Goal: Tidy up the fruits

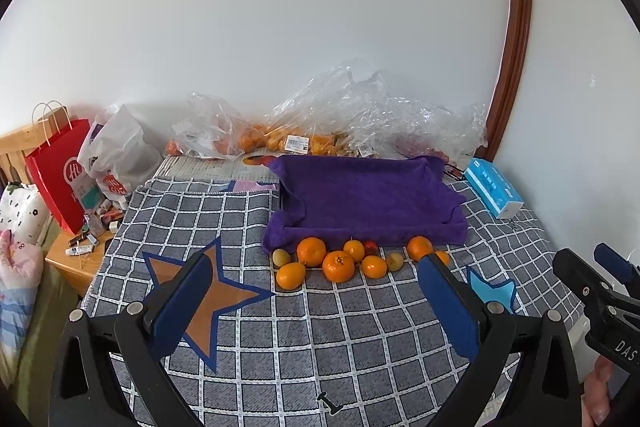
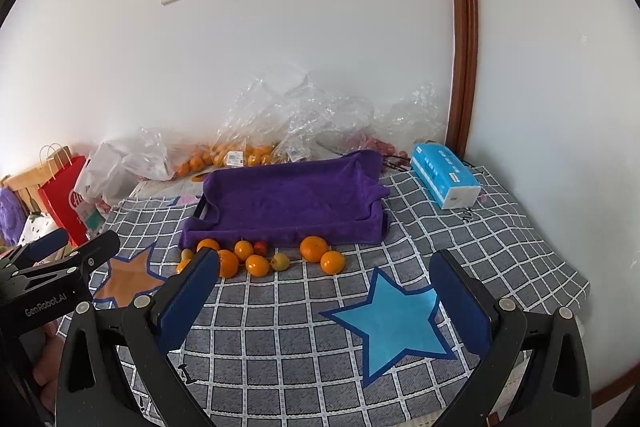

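Note:
Several oranges (image 1: 338,265) (image 2: 314,248), two small yellow-green fruits (image 1: 281,257) (image 2: 280,261) and a small red fruit (image 1: 371,248) (image 2: 261,247) lie in a row on the checked cloth, just in front of a tray lined with a purple towel (image 1: 368,199) (image 2: 292,199). My left gripper (image 1: 316,279) is open and empty, held above the cloth short of the fruit. My right gripper (image 2: 324,279) is open and empty too, over the blue star (image 2: 394,323). An orange star (image 1: 208,299) (image 2: 124,277) lies to the left.
Clear plastic bags with more oranges (image 1: 256,139) (image 2: 240,155) lie against the wall behind the tray. A blue tissue pack (image 1: 494,193) (image 2: 444,175) sits at the right. A red paper bag (image 1: 60,175) (image 2: 66,195) and clutter stand at the left.

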### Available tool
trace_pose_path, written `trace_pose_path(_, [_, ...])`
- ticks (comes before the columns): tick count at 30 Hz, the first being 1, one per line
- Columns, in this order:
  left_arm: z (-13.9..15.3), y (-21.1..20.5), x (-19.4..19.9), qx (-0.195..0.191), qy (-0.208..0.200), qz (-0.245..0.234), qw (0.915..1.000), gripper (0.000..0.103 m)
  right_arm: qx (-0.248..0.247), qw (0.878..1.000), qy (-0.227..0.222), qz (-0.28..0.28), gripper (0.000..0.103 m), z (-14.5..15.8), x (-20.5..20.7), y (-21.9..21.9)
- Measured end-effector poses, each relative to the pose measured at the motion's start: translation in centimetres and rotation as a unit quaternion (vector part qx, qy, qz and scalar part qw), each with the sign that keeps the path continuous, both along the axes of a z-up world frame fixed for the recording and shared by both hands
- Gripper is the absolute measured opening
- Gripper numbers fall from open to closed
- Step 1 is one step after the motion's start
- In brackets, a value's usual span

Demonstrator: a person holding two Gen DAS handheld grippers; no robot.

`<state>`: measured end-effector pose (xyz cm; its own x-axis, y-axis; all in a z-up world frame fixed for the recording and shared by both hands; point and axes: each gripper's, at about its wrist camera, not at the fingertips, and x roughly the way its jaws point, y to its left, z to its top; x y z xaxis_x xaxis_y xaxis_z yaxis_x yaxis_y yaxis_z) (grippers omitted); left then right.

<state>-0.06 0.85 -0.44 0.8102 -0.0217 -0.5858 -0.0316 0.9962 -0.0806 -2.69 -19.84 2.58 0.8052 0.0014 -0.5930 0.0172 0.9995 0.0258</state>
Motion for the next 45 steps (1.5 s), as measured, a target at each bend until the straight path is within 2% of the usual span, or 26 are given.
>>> trace_pose_path(45, [-0.1, 0.4, -0.3, -0.008, -0.002, -0.001, 1.0000, 0.103, -0.007, 1.000, 0.004, 0.009, 0.103, -0.5, 0.1, 1.0])
